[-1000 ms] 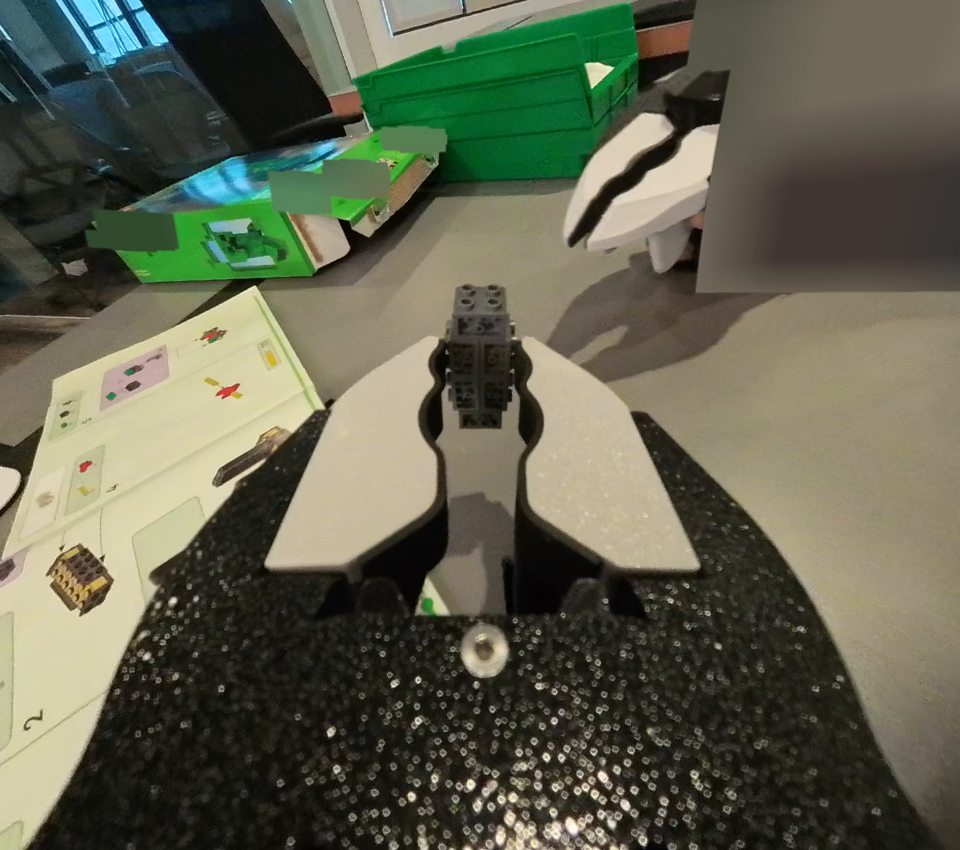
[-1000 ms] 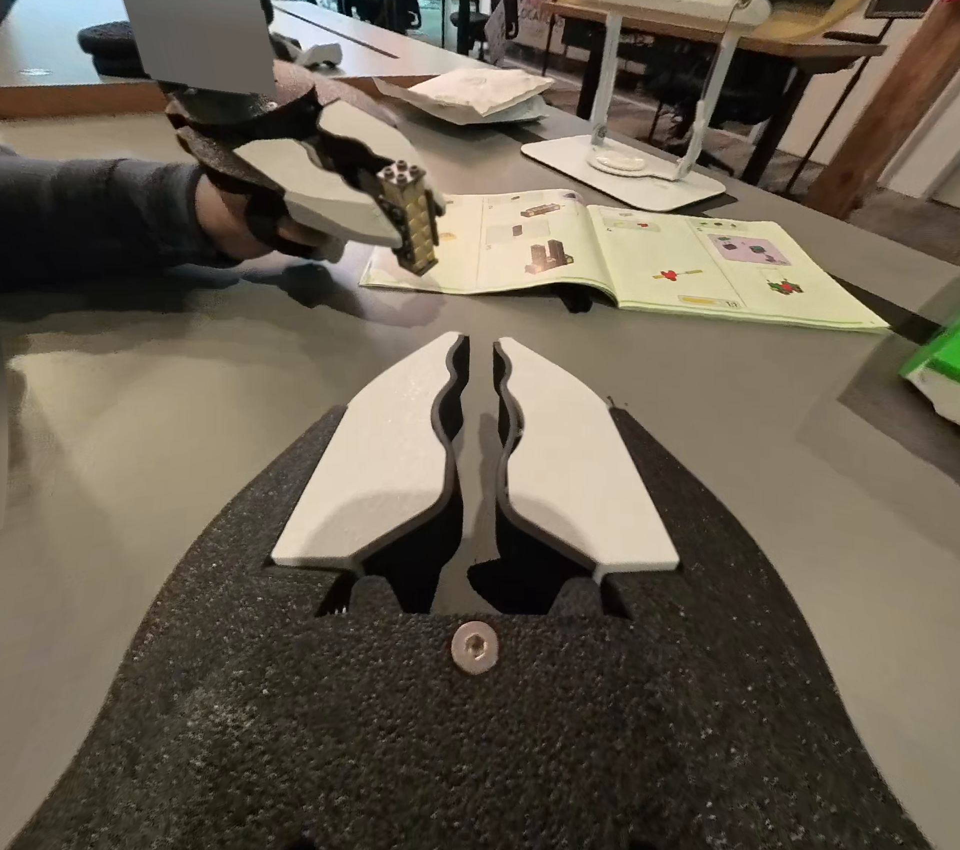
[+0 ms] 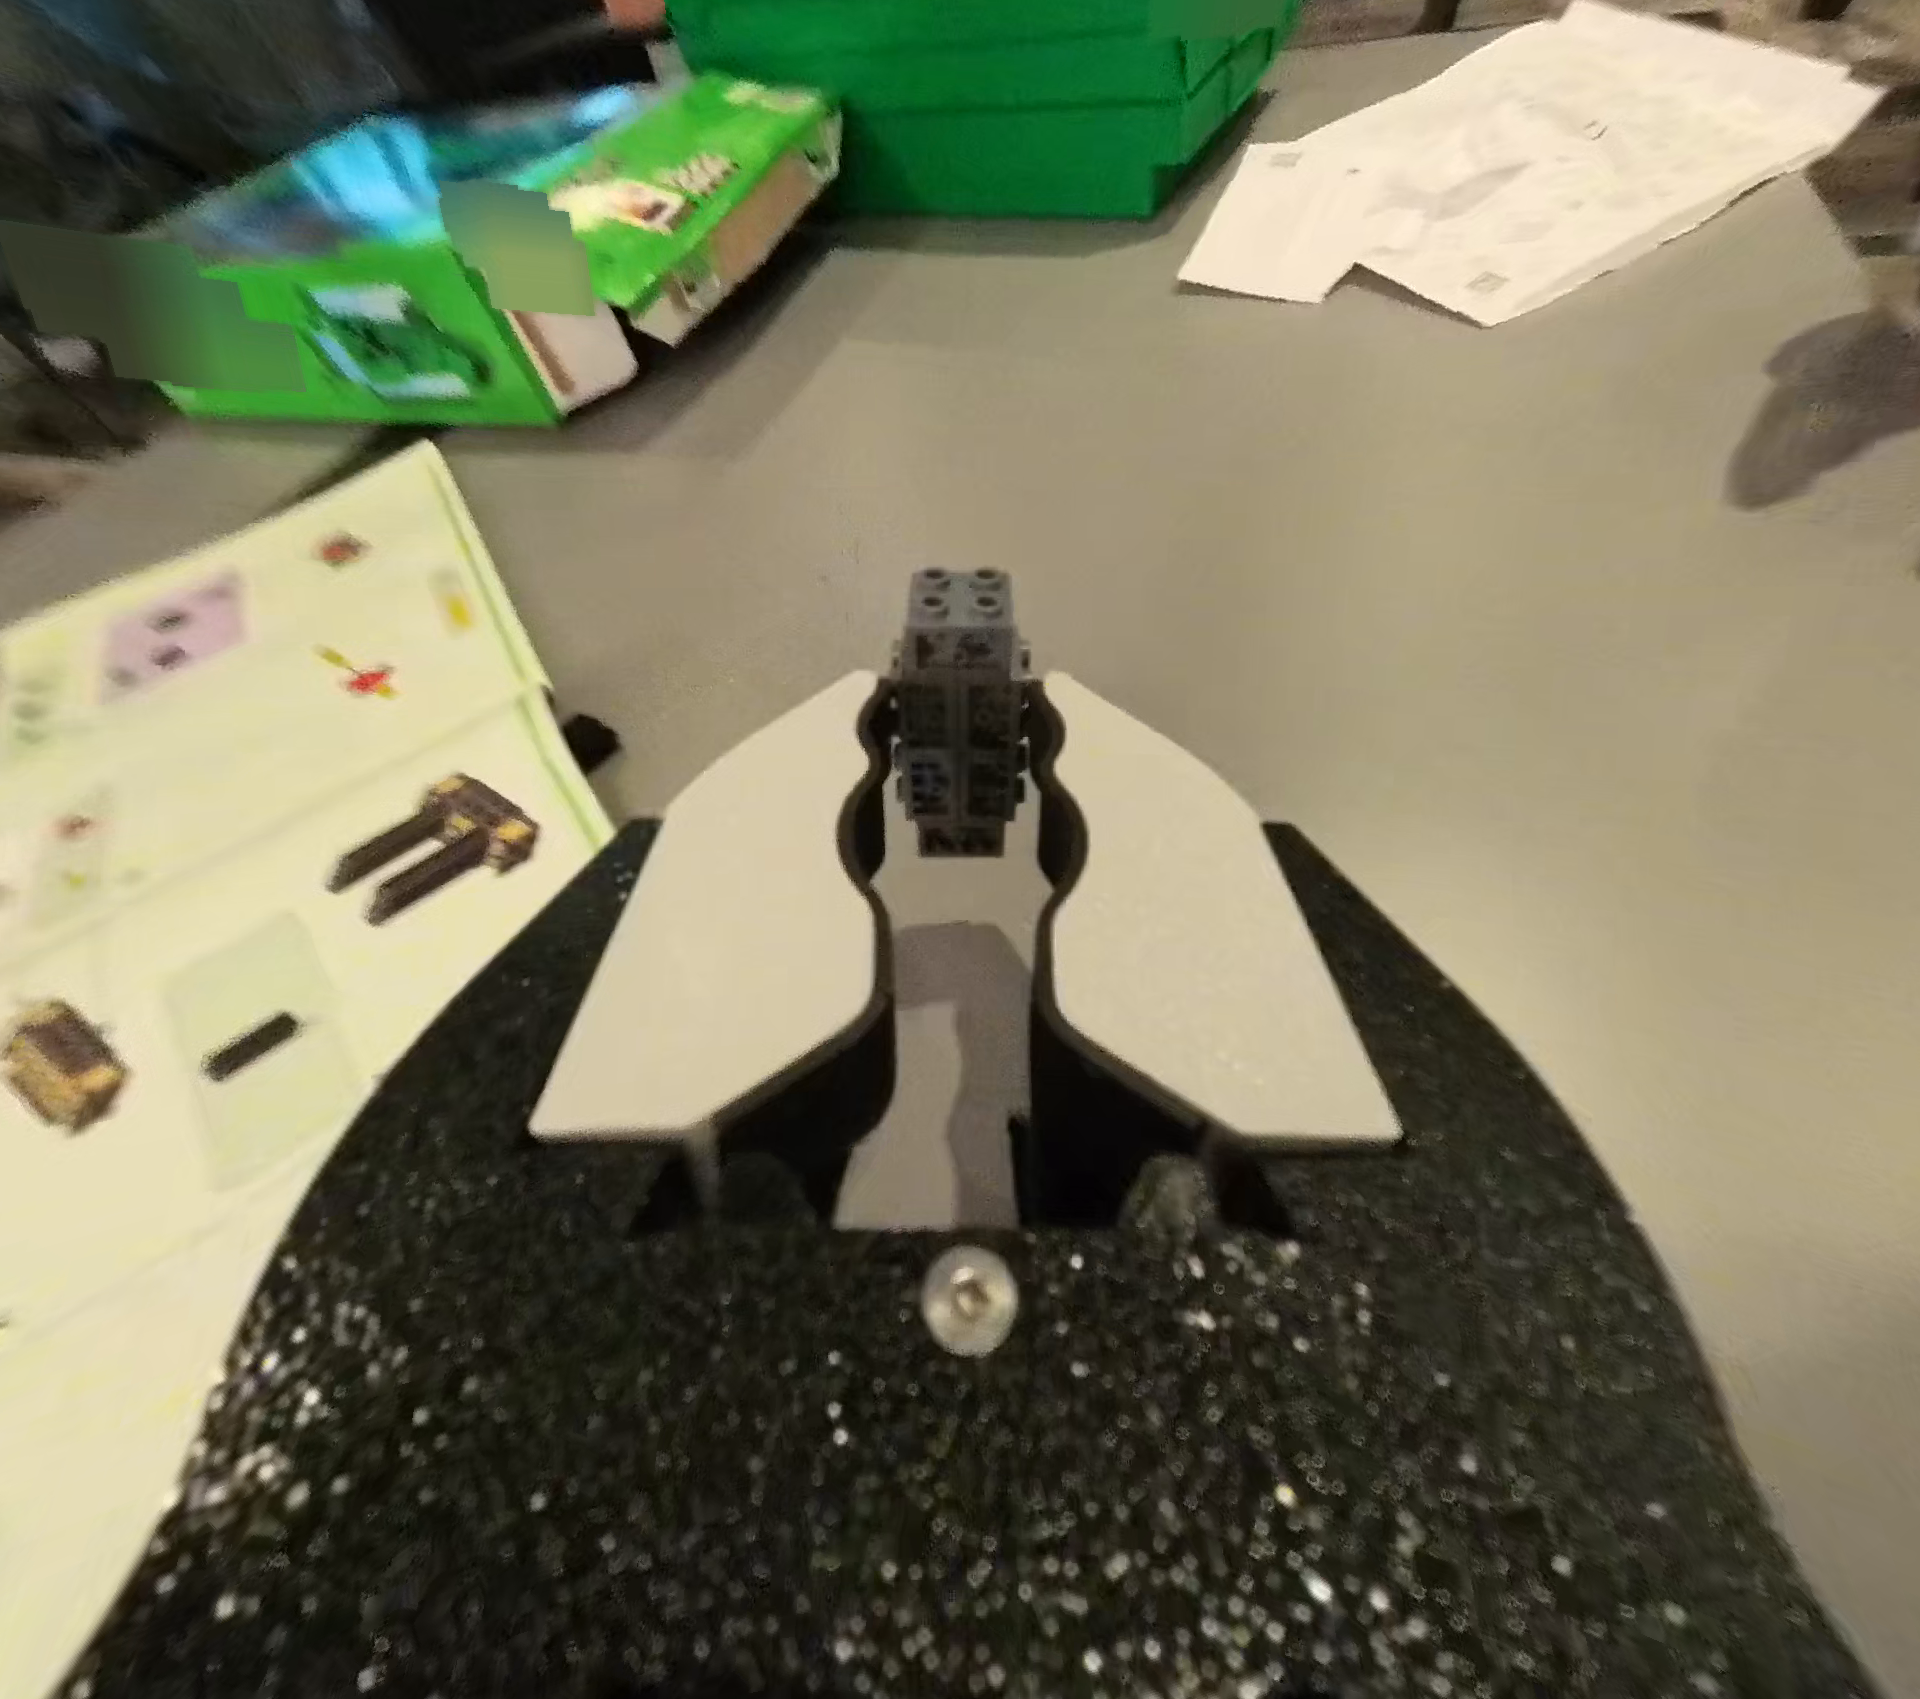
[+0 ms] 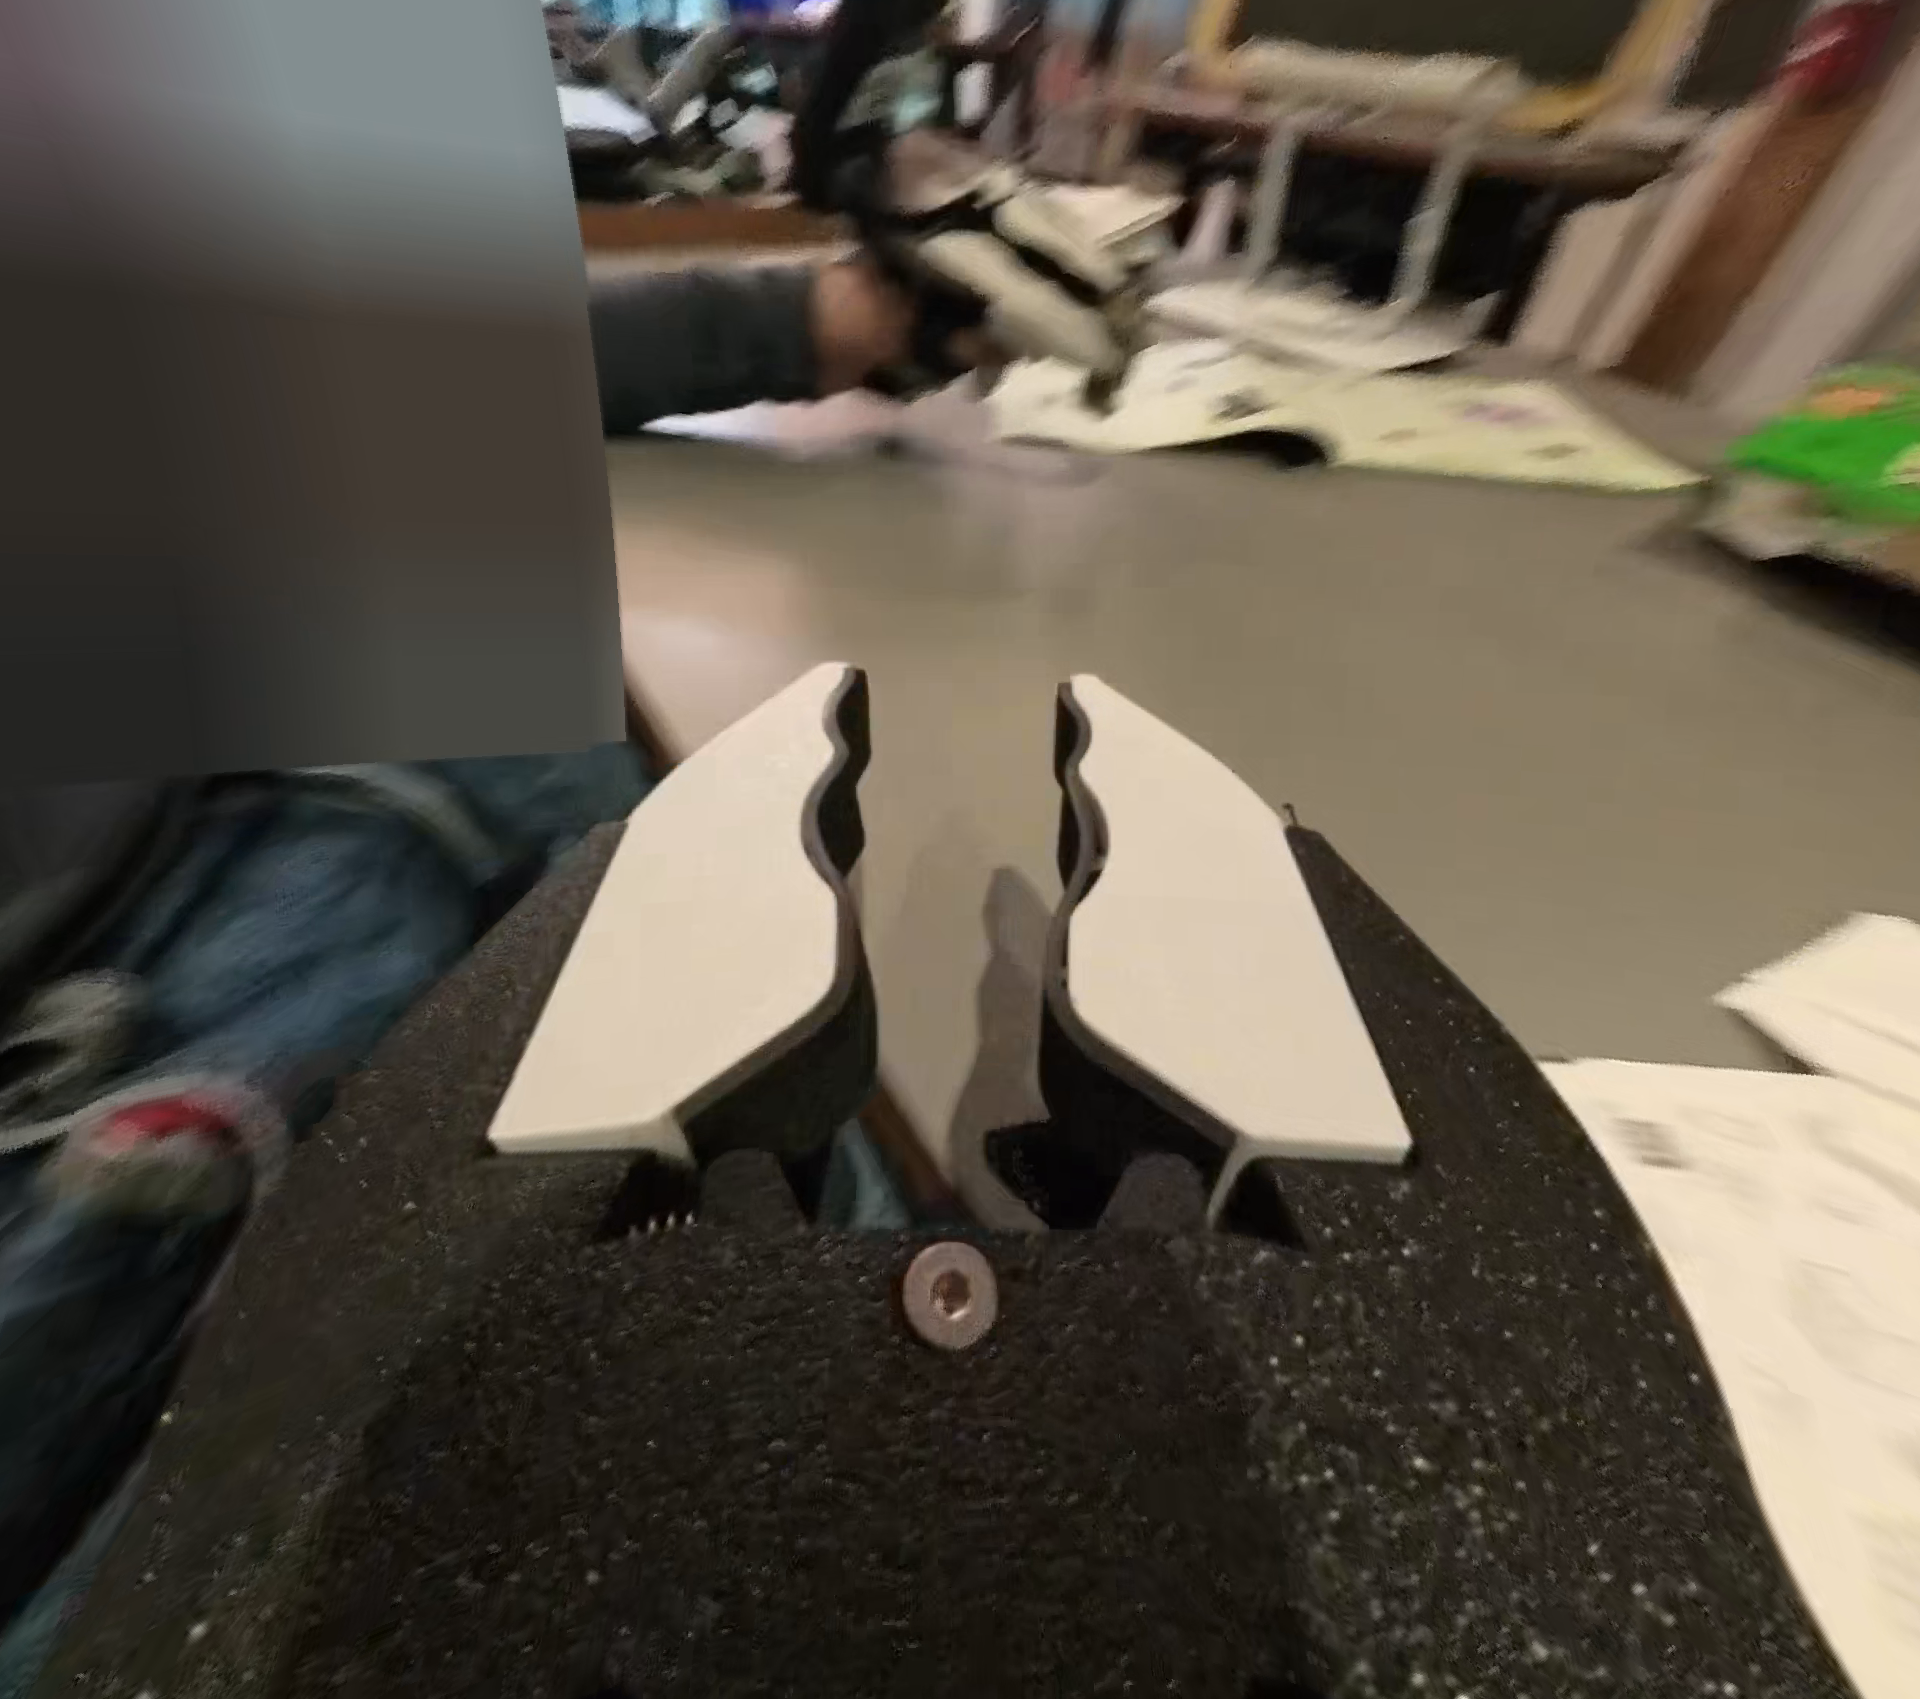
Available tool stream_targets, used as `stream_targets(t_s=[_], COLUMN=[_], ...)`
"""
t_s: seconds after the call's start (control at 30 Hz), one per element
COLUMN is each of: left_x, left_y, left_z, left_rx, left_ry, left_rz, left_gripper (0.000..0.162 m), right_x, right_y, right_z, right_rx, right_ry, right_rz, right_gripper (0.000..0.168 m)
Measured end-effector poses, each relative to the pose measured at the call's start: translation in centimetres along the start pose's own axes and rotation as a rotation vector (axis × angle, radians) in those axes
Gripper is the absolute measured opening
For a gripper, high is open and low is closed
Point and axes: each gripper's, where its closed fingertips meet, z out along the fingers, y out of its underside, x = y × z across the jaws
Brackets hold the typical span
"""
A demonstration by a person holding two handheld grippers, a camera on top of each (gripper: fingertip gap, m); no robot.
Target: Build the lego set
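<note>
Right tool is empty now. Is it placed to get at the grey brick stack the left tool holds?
Probably not yet. The right tool is open but sits at the table's near edge, apart from the left tool. Bare tabletop lies between, so nothing blocks the way to the brick stack.

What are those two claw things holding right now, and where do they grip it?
The left gripper pinches a dark grey lego stack by its two sides, near the fingertips. The right gripper is open and holds nothing.

Each camera sits behind its own tongs, looking forward along them, low over the grey tabletop (image 3: pixel 1351 610). Both views share the tabletop and the instruction booklet (image 3: pixel 260 766), seen from opposing sides.
</note>
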Motion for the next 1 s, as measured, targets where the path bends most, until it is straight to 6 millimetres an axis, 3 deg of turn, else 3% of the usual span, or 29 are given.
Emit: stream_targets(t_s=[0.1, 0.13, 0.4, 0.63, 0.77, 0.87, 0.93, 1.0], left_x=[0.4, 0.5, 3.6, 3.0, 2.2, 2.2, 3.2, 4.8], left_y=[0.1, 0.3, 2.3, 1.5, 0.6, -0.9, -1.8, -2.6], left_z=[0.2, 0.3, 1.7, 1.3, -0.1, -2.5, -4.8, -7.4], left_rx=[-0.004, -0.018, -0.188, -0.119, -0.073, -0.002, 0.048, 0.103], left_ry=[0.027, 0.038, 0.21, 0.136, 0.054, -0.026, -0.069, -0.114], left_rz=[-0.071, -0.085, -0.17, -0.185, -0.173, -0.178, -0.18, -0.17], left_gripper=[0.025, 0.025, 0.034, 0.046, 0.049, 0.053, 0.053, 0.053], right_x=[3.9, 4.3, 6.3, 7.0, 6.8, 6.6, 5.0, 2.1], right_y=[-0.7, -0.6, -1.8, -2.3, -2.8, -3.3, -3.2, -2.6], right_z=[0.9, 1.2, -0.3, -1.1, -1.6, -2.2, -2.6, -3.2], right_rx=[0.059, 0.036, 0.223, 0.308, 0.345, 0.377, 0.336, 0.255], right_ry=[0.162, 0.15, 0.032, -0.034, -0.05, -0.02, -0.01, -0.046], right_rz=[-0.01, 0.033, 0.378, 0.491, 0.471, 0.413, 0.342, 0.286], right_gripper=[0.032, 0.032, 0.038, 0.046, 0.05, 0.05, 0.05, 0.05])
